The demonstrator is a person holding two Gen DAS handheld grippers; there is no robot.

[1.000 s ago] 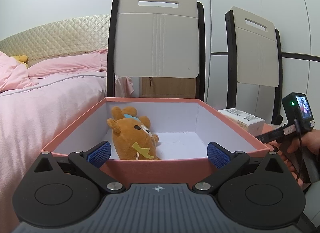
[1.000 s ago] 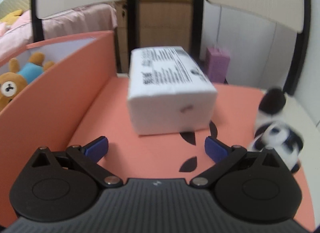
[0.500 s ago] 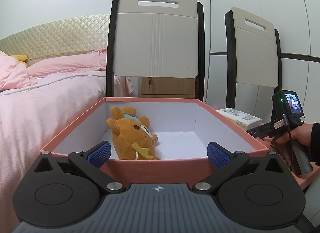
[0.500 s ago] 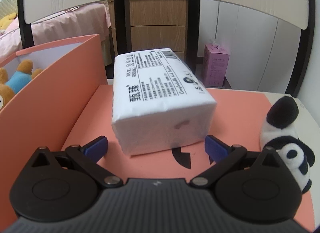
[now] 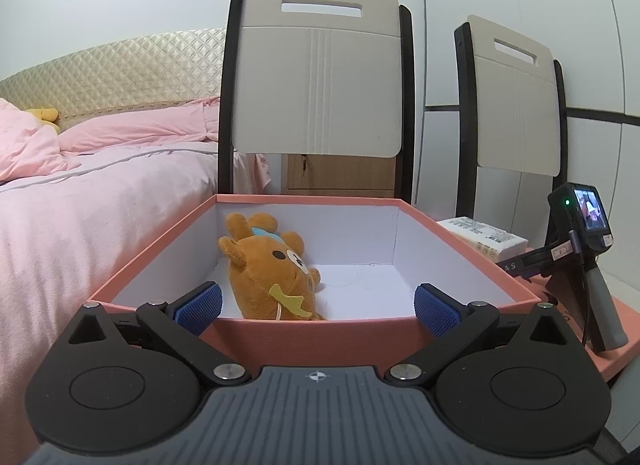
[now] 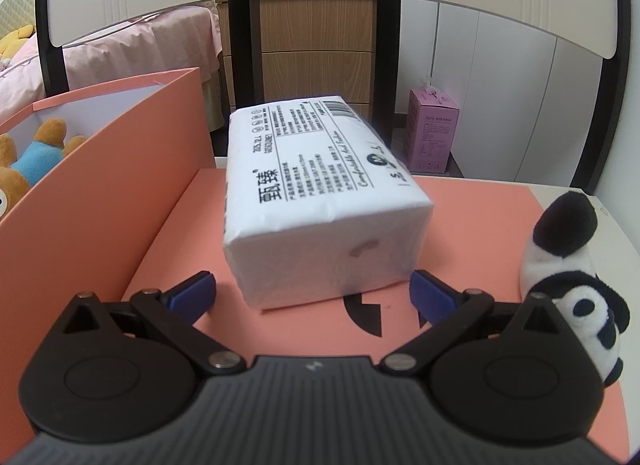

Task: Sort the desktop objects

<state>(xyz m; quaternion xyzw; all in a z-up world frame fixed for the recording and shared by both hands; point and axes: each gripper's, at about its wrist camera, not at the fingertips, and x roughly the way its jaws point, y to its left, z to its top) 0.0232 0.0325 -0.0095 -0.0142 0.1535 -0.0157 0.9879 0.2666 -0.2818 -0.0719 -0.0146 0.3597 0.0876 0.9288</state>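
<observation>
Left claw (image 5: 316, 307) is spread wide with nothing in it, parked at the near wall of the orange box (image 5: 320, 335). Its blue pads (image 5: 199, 305) sit right at the rim, one toward each side. Inside the box there's a brown teddy bear (image 5: 268, 269) lying toward the left, tipped over on the white bottom, with a bit of blue on it.

Right claw (image 6: 312, 295) is also wide open and empty, pointed at the white tissue pack (image 6: 316, 193). The pack's near end sits between the two pads (image 6: 430, 297), though I can't tell if either pad is actually touching it. The pack lies flat on the orange lid (image 6: 472, 225), printed side up, just right of the box's outer wall. A little panda plush (image 6: 572, 277) is on the right side of that lid, near the claw's right finger.

Lid sits on a pale counter (image 6: 612, 225); only a strip shows at the far right. Two chairs (image 5: 320, 77) stand behind everything, pink bed (image 5: 92, 205) to the left, and a small pink carton (image 6: 432, 133) on the floor past the counter.
</observation>
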